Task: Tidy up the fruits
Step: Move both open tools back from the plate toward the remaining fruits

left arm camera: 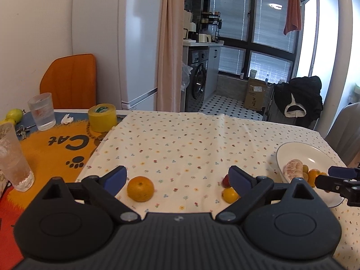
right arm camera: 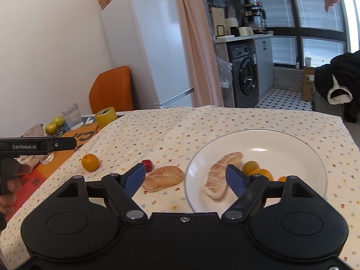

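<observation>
Floral tablecloth (right arm camera: 180, 123) spreads ahead of both my grippers, with fruit scattered on it and on a white plate (right arm camera: 292, 139).

My left gripper (left arm camera: 177, 177) hangs low over the cloth with its blue-padded fingers wide apart and nothing between them; a whole orange (left arm camera: 140, 188) lies just inside its left finger, and a small yellow fruit (left arm camera: 229, 195) and a red one (left arm camera: 225, 180) sit against its right finger. My right gripper (right arm camera: 185, 176) is also spread and empty: one peeled pomelo segment (right arm camera: 163, 177) lies on the cloth just ahead between its fingers, a second segment (right arm camera: 221, 173) rests on the plate by its right finger, and small orange and yellow fruits (right arm camera: 258, 171) sit on the plate just beyond that finger.
</observation>
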`<state>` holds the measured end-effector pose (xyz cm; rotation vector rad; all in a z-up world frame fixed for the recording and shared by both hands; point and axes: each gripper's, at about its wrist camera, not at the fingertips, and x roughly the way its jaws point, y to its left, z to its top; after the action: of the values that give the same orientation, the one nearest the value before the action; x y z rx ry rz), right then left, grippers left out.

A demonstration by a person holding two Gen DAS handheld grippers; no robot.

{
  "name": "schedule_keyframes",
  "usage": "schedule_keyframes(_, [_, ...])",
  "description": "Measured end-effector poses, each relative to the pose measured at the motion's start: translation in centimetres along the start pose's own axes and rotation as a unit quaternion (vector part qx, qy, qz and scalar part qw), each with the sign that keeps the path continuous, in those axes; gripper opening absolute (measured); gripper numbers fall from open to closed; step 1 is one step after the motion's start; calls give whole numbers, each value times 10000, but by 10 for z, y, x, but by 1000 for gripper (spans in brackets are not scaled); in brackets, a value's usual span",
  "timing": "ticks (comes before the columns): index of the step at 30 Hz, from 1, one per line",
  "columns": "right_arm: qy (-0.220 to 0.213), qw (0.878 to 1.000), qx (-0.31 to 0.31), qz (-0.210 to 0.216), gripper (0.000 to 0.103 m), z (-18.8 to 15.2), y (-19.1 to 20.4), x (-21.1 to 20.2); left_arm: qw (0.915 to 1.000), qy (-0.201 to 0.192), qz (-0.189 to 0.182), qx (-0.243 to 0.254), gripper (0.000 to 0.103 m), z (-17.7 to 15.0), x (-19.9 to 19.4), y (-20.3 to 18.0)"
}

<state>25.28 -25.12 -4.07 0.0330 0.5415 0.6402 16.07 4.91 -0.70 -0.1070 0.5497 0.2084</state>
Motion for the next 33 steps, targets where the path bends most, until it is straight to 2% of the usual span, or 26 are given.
schedule_keyframes(11, [308, 9982, -429, 292, 78, 3, 27, 26, 9998, 83, 40, -155, 96, -7, 0, 23])
schedule_keyframes(19, [632, 9947, -681, 434, 63, 1, 41, 50, 9995, 204, 0, -221, 96, -13, 13, 29])
schedule_keyframes(23, [763, 9933, -757, 436, 62, -2, 45, 60, 9993, 269, -59, -253, 96, -16, 21, 29])
schedule_keyframes(27, [924, 9906, -898, 458, 52, -5, 51, 68, 9991, 314, -113, -271, 96, -18, 26, 29])
schedule_keyframes(33, [1116, 9889, -898, 407, 52, -8, 56, 82, 9986, 384, -174, -333, 96, -23, 33, 31])
